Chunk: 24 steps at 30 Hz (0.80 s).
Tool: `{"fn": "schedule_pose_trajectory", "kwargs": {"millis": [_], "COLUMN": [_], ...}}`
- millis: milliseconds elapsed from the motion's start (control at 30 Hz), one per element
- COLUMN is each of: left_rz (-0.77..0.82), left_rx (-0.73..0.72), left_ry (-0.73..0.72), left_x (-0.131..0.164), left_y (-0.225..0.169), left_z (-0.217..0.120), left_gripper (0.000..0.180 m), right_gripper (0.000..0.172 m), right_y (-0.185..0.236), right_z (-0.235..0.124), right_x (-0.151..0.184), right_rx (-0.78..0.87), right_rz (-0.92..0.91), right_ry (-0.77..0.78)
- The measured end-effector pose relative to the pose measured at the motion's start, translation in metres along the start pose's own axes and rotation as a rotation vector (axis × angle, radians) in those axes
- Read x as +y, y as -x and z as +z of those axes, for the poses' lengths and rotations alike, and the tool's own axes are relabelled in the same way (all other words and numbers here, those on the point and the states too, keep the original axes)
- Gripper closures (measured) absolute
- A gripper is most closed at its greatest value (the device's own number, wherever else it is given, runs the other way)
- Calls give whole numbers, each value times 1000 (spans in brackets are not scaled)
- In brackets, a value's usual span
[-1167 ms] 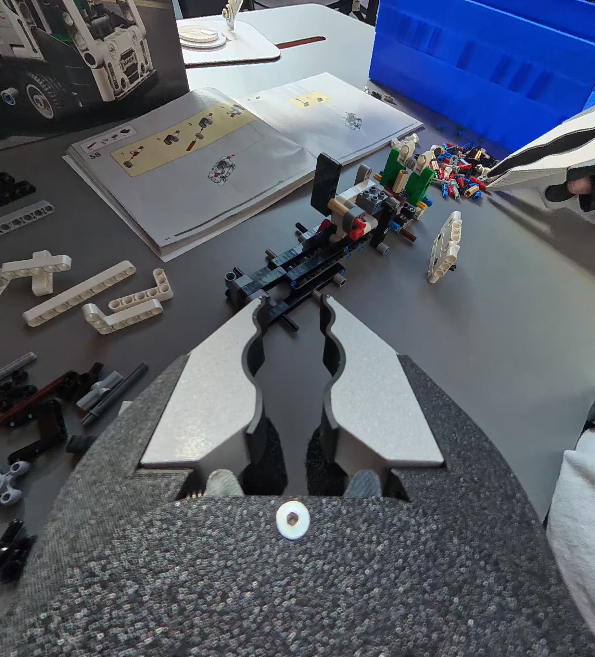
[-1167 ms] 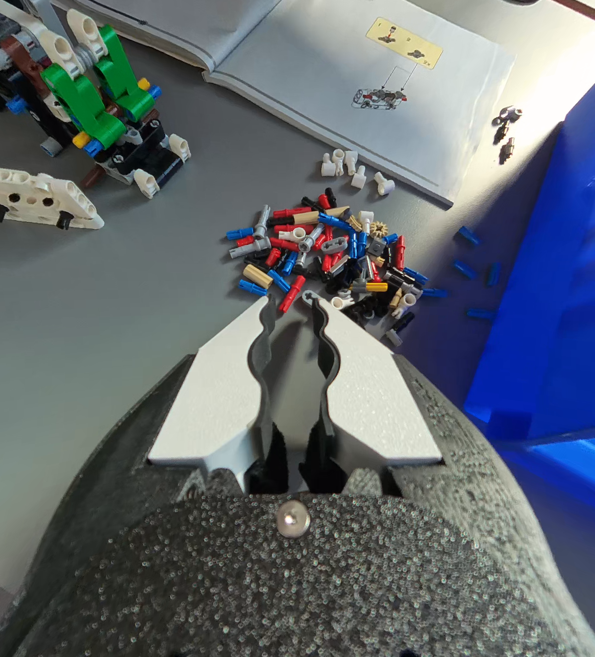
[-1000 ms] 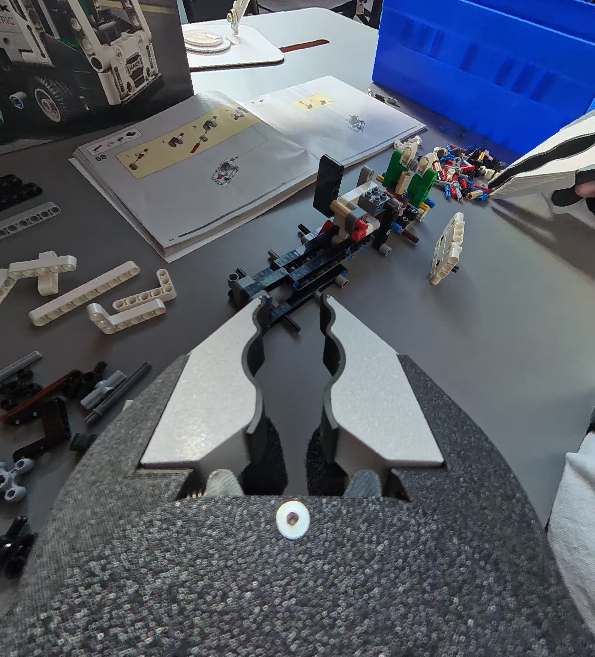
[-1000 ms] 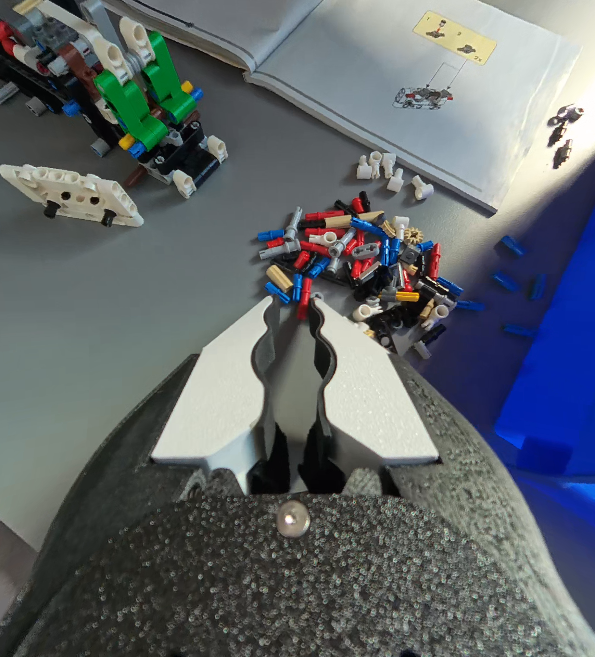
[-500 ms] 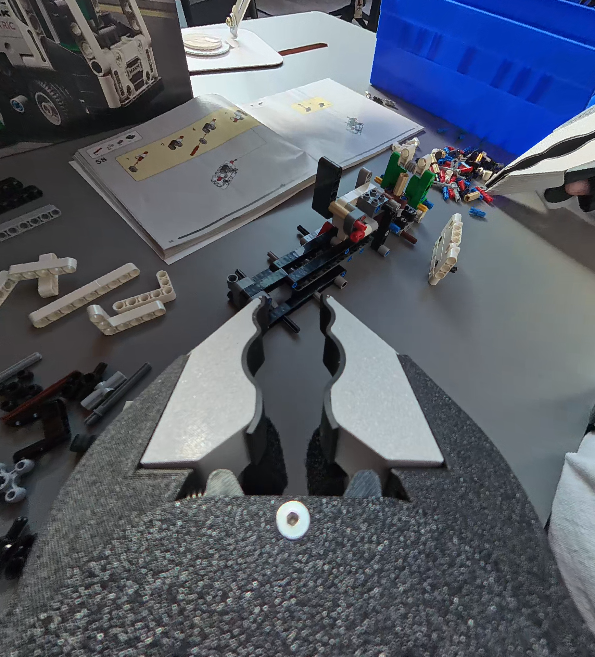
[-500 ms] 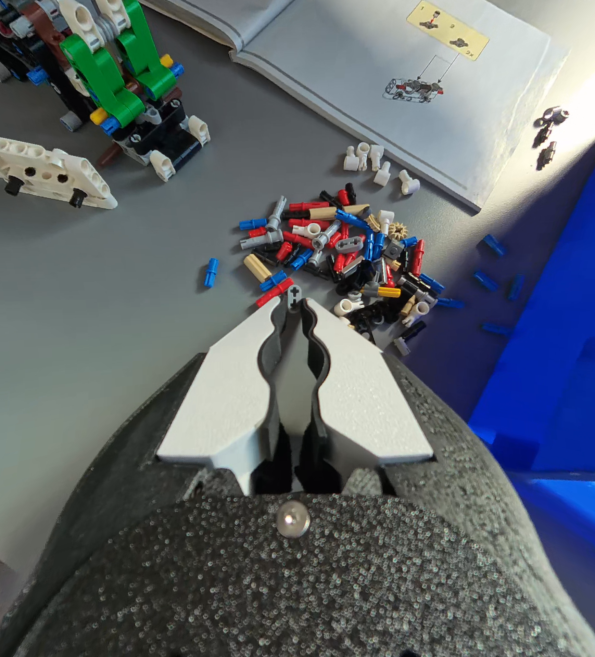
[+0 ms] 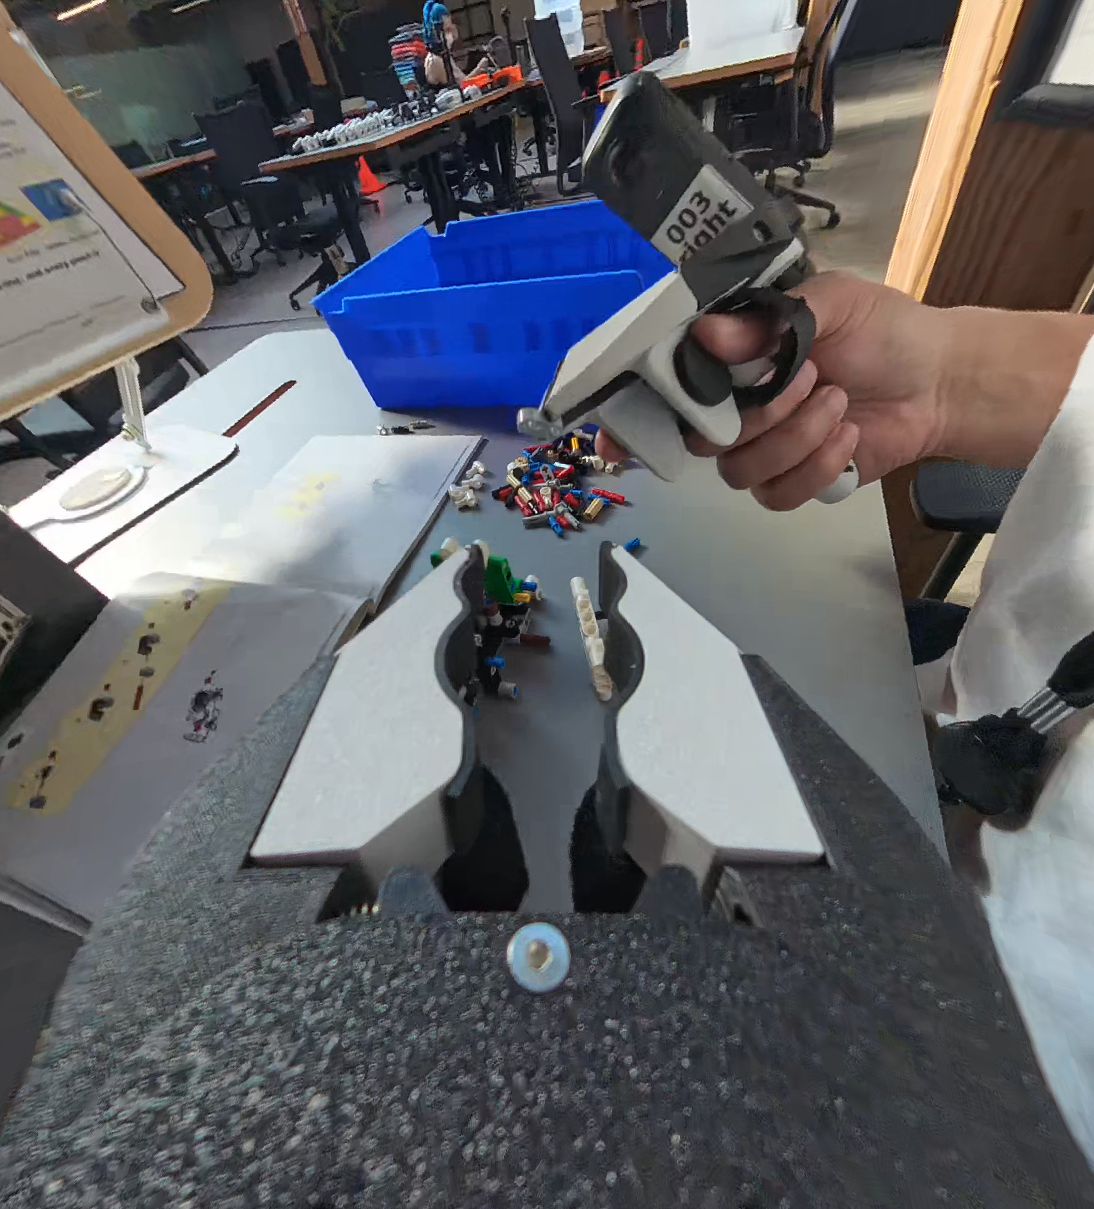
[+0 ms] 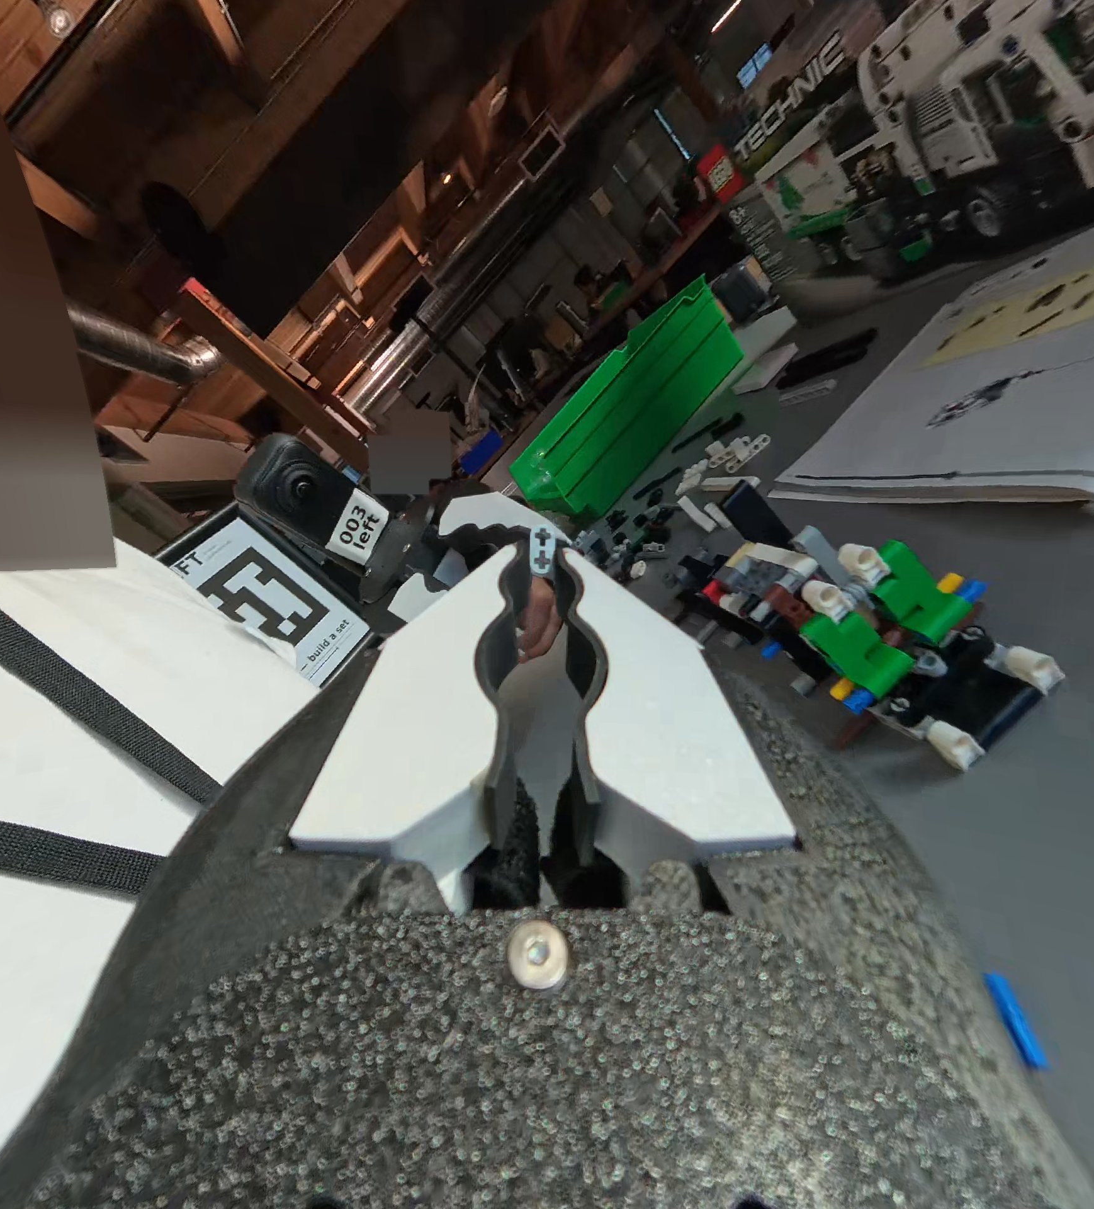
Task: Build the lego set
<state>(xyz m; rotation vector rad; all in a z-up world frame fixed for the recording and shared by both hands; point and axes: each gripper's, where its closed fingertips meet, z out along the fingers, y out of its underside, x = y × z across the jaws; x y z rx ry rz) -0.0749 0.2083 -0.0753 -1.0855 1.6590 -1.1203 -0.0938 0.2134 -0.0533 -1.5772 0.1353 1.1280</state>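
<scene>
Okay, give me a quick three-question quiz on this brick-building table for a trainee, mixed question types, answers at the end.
1. True or false: the right hand-held gripper is shut on a small light grey connector.
2. Which bin stands behind the pile of small pins: A green, B blue, C red?
3. Fill in: the left hand-held gripper is ____, with nothing held.

Key: 1 true. 2 B, the blue bin. 3 open.

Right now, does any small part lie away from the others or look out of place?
Yes. One small blue plastic pin lies alone on the dark grey table, apart from the mixed pile of coloured pins. A few more blue pins sit near the blue plastic bin.
</scene>
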Motion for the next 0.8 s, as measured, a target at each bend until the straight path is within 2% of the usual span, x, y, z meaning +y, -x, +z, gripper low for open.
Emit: {"fn": "schedule_pose_trajectory", "kwargs": {"millis": [100,267,433,533,667,800], "left_rz": [134,138,171,176,194,144], "left_rx": [-28,-48,-76,-69,-84,-64], "left_ry": [-16,-99,-78,-75,-52,-40], "left_x": [-14,-32,-29,-28,-26,-25], "left_y": [1,3,4,1,0,-3], "left_z": [0,-11,-16,-16,-13,-11], "left_gripper": [151,153,158,168,168,168], "right_gripper": [167,167,166,167,167,167], "right_y": [15,24,30,31,28,28], "right_z": [22,37,43,43,41,38], "right_x": [9,17,22,22,23,25], "right_rx": [-64,-141,-221,-247,-253,-258], "right_rz": [-1,95,192,234,256,266], "right_ry": [51,52,26,16,24,30]}}
